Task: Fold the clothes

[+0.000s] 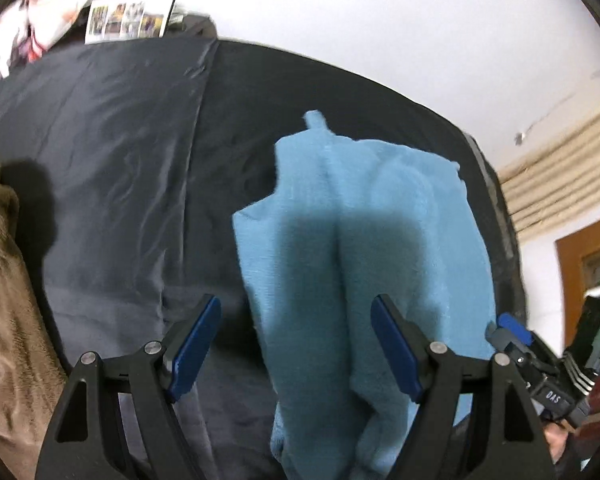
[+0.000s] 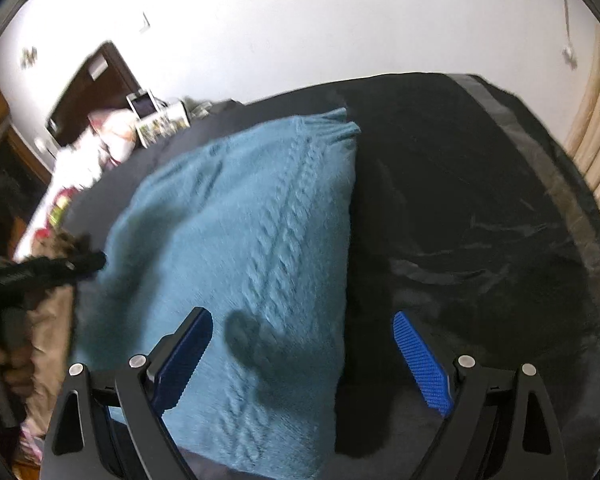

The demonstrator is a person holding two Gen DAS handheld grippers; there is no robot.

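1. Lettering "DAS" shows white on the right gripper's (image 1: 512, 326) black body, lower right of the left wrist view; nothing else is readable.
2. Left gripper (image 1: 296, 344) spread wide, gripping nothing; blue sweater (image 1: 364, 240) lies centre frame on the dark sheet (image 1: 100, 140).
3. Right gripper (image 2: 302, 360) also gapes empty over the sweater's cable-knit (image 2: 240, 220), centre-left; brown blanket (image 1: 4, 300) at left edge.

— What carries the load?

— A bed under my claws, covered by a dark grey sheet (image 1: 112, 152), creased.

— Directly on it?

— A blue cable-knit sweater (image 2: 236, 240), lying on the sheet (partly folded, edges blurred). A brown fleecy blanket (image 1: 4, 300) lies at the left edge. Pink-and-white bedding (image 1: 48, 12) sits at the far end.
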